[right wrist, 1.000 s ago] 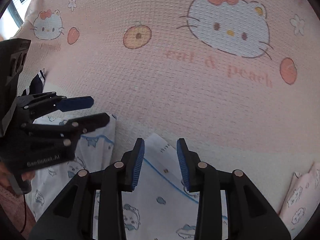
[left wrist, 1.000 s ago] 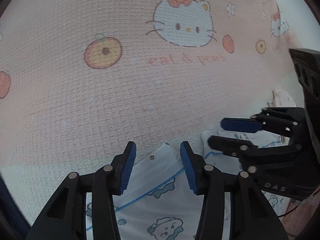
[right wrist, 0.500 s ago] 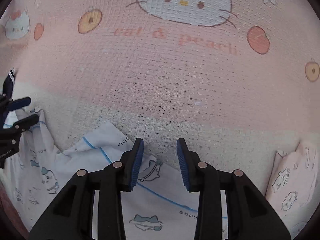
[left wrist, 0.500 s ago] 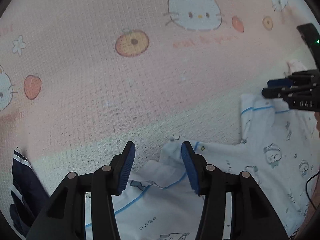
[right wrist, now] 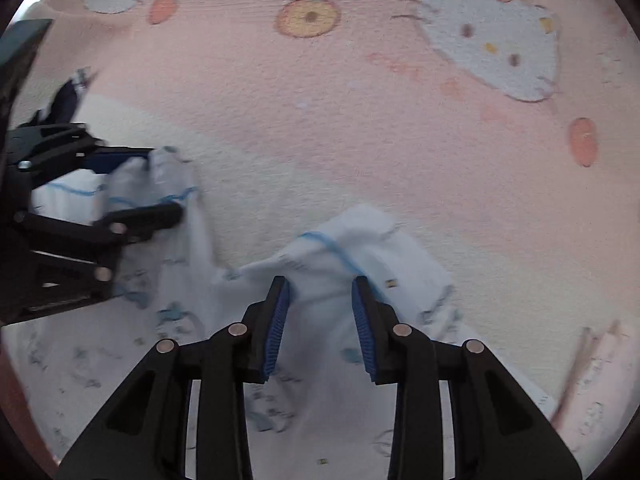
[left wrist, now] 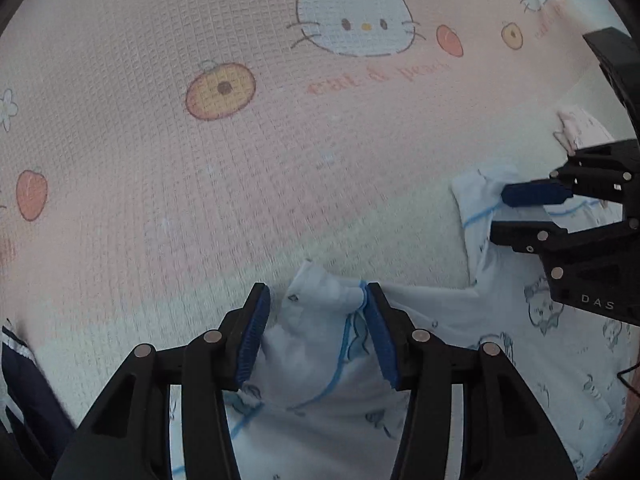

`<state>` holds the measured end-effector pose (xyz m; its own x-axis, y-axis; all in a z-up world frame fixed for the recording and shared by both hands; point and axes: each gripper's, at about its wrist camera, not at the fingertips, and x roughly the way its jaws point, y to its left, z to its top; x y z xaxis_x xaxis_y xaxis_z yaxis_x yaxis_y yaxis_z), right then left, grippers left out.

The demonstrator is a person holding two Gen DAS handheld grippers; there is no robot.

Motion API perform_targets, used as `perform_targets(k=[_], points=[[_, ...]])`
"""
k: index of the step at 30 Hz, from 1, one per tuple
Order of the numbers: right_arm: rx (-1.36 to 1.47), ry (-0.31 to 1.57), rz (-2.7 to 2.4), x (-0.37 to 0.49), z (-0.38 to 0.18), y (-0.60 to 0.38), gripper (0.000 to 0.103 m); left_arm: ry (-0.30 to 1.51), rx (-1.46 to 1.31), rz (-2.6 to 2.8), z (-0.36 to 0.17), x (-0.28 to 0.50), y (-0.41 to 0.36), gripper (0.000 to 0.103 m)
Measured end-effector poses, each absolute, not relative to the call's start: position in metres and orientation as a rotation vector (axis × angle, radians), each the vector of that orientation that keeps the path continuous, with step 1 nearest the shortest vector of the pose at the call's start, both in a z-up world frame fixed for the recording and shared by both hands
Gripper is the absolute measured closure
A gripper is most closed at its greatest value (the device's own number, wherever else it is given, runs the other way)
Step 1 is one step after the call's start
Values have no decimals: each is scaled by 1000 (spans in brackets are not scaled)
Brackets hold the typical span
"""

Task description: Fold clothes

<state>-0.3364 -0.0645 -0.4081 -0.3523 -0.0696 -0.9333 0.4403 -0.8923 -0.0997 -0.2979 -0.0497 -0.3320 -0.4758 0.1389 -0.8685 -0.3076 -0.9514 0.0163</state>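
Note:
A white garment [left wrist: 500, 360] with blue piping and small cartoon prints lies on the pink blanket. My left gripper [left wrist: 316, 288] points down over one raised corner of it. The fold stands between the wide jaws and brushes only the right pad, so the gripper is open. My right gripper [right wrist: 320, 280] stands over the other raised corner [right wrist: 344, 240]. Its jaws are closing around a bunched fold, without a clear pinch. Each gripper also shows in the other's view: the right gripper [left wrist: 520, 214] and the left gripper [right wrist: 148, 184].
The pink waffle blanket [left wrist: 200, 200] with cat and peach prints fills the background. A navy garment with white stripes [left wrist: 24, 380] lies to the left, the same navy garment [right wrist: 68, 92] showing at far left. A pink printed garment [right wrist: 600, 380] lies to the right.
Half a second ago both views were higher and the grippers farther apart. Now both sit lower and closer over the garment's corners. The right jaws have narrowed slightly.

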Motion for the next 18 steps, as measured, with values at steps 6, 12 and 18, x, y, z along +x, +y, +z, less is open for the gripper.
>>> perform_targets(k=[6, 12, 18], points=[[1475, 308, -2252, -334, -390, -64, 70, 198, -1369, 2532, -303, -301, -58, 53], [1501, 379, -2162, -330, -417, -88, 70, 237, -1562, 2506, -311, -258, -94, 53], [1484, 266, -2185, -340, -404, -71, 70, 55, -1705, 2692, -300, -231, -156, 53]])
